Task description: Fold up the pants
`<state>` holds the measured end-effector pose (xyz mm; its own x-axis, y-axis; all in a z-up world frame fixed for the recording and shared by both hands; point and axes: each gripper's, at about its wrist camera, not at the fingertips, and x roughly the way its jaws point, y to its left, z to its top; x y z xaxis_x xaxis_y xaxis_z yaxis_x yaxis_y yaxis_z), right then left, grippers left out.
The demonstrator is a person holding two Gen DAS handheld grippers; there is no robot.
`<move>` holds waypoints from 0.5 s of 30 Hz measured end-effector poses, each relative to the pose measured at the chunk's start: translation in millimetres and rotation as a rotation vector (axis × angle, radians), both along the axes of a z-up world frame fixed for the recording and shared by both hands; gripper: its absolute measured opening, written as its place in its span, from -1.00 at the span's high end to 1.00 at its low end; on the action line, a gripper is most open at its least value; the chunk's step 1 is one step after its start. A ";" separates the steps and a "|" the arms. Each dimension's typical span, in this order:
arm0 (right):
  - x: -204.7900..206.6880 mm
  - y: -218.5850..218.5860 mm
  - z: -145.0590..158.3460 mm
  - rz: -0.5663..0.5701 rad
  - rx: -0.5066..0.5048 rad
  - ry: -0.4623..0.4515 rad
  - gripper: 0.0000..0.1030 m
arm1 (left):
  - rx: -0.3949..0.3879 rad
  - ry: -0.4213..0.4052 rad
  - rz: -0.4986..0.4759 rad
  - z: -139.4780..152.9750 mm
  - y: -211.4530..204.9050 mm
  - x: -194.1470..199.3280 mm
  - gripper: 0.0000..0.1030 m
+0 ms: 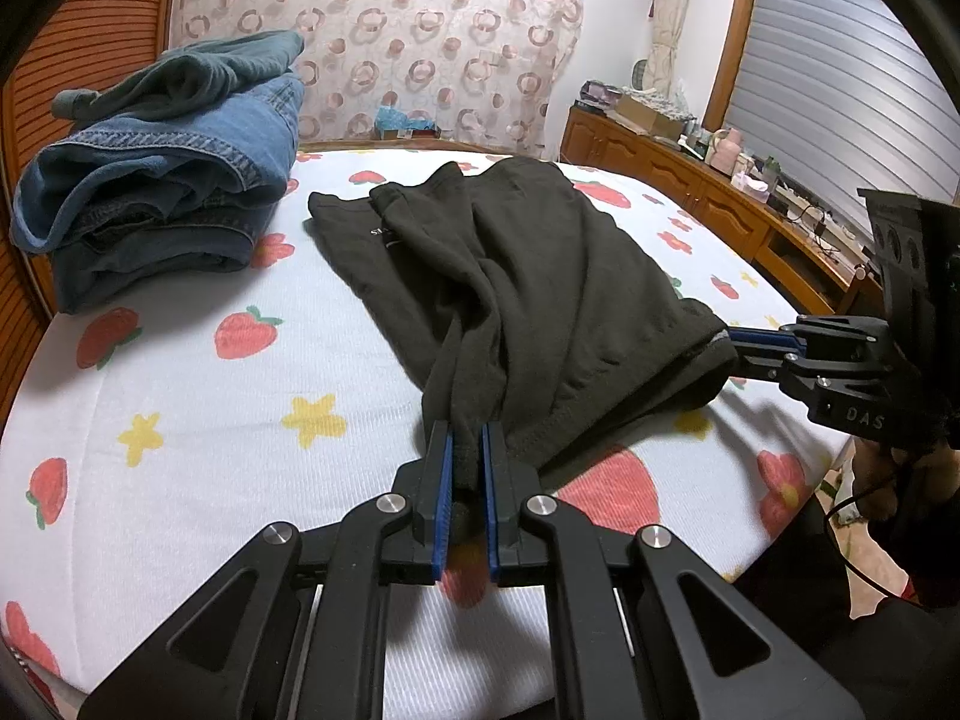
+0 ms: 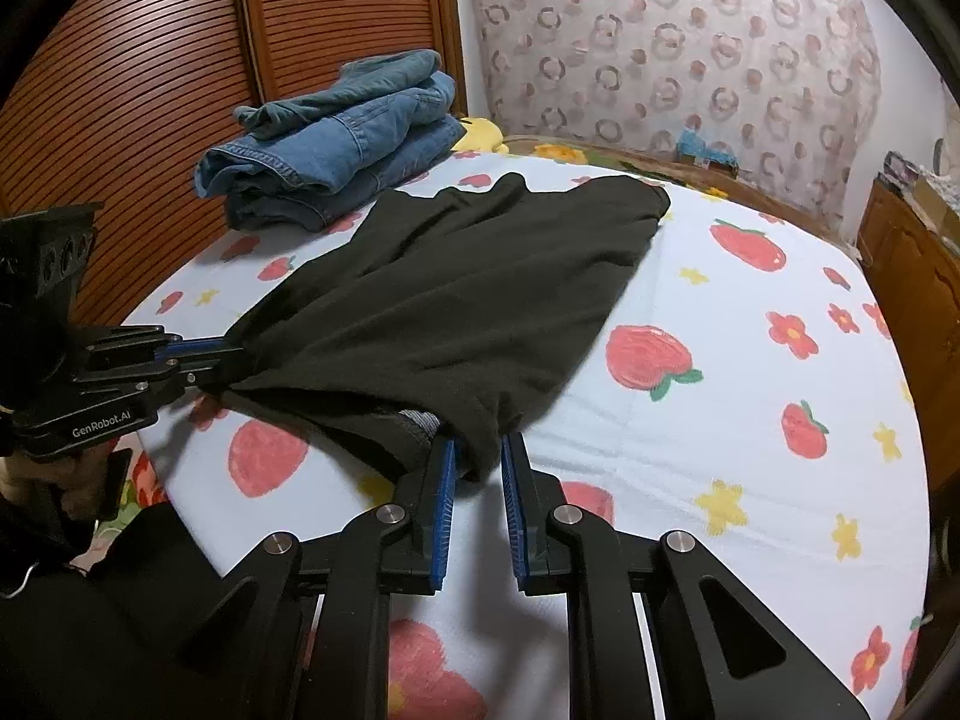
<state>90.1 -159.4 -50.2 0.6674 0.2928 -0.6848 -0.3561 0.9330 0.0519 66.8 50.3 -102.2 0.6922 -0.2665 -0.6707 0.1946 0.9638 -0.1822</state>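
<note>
So the black pants [image 1: 528, 276] were lying folded over on the bed [image 1: 240, 420], the one with the white strawberry-and-star sheet, stretching from the near edge back toward the middle. The left gripper [image 1: 467, 450] was clamped tight on a bunched bit of the fabric at the near corner, blue pads squeezing it with barely any gap. The right gripper [image 2: 477, 462] had the other near corner of the pants between its fingers, and that end was lifted a little off the sheet. Its jaws stood a bit wider than the left's, but the cloth filled the gap, so it looked like a grip to me. Both grippers sat side by side along the same edge. Off at the far left corner of the bed was a stack of folded jeans [image 1: 162, 180], well apart from the pants.
</note>
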 end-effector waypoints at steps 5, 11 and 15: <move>1.6 8.7 2.9 -0.012 -0.050 -0.010 0.69 | 0.000 0.001 0.000 0.1 -0.2 0.0 0.84; 0.8 -0.9 3.0 -0.007 0.007 0.018 0.96 | 0.000 -0.002 -0.005 0.3 -0.4 -0.3 0.84; -12.4 -11.7 11.6 -0.009 0.046 0.010 0.97 | -0.007 -0.015 -0.028 4.4 -4.8 -3.0 0.84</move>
